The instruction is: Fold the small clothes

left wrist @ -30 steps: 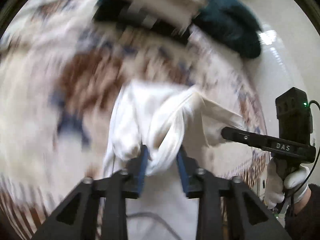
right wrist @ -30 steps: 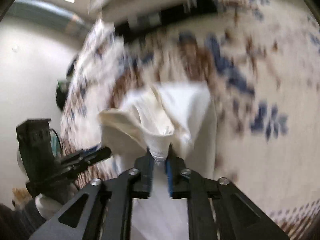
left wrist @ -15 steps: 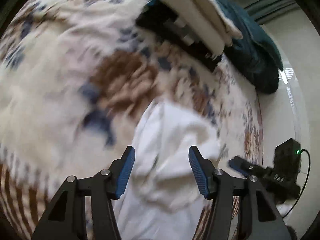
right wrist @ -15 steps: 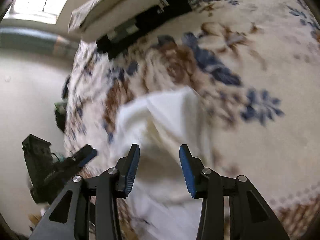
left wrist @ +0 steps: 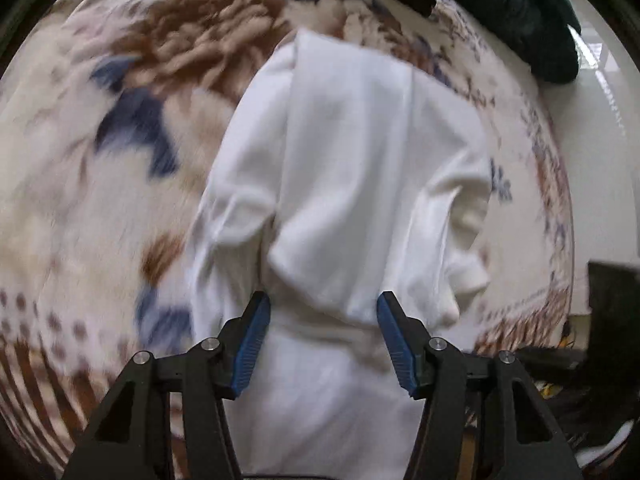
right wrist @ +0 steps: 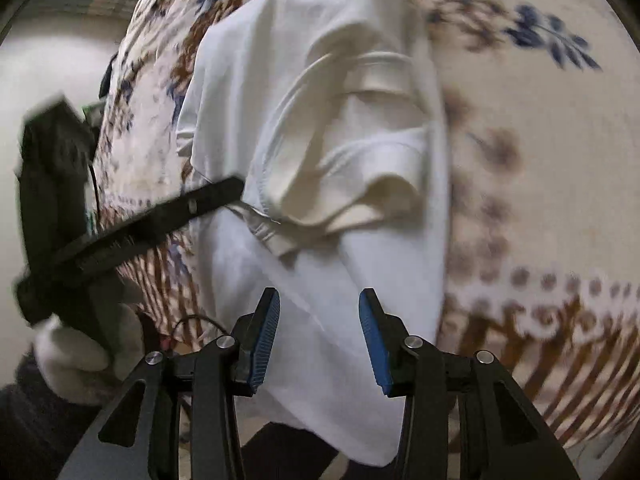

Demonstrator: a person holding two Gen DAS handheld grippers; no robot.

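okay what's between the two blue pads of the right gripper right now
Only the white garment lying flat on the floral blanket; the right gripper stands open above it, pads not pressing, in the right wrist view.

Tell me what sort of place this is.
Probably a bedroom at home: a white garment lies on a plush floral blanket, as on a bed, with dark folded clothes piled at its far edge.

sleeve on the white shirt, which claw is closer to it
Left, it looks. The left claw has its tip at the shirt's edge, right beside the sleeve; the right claw hangs open over plain cloth below it.
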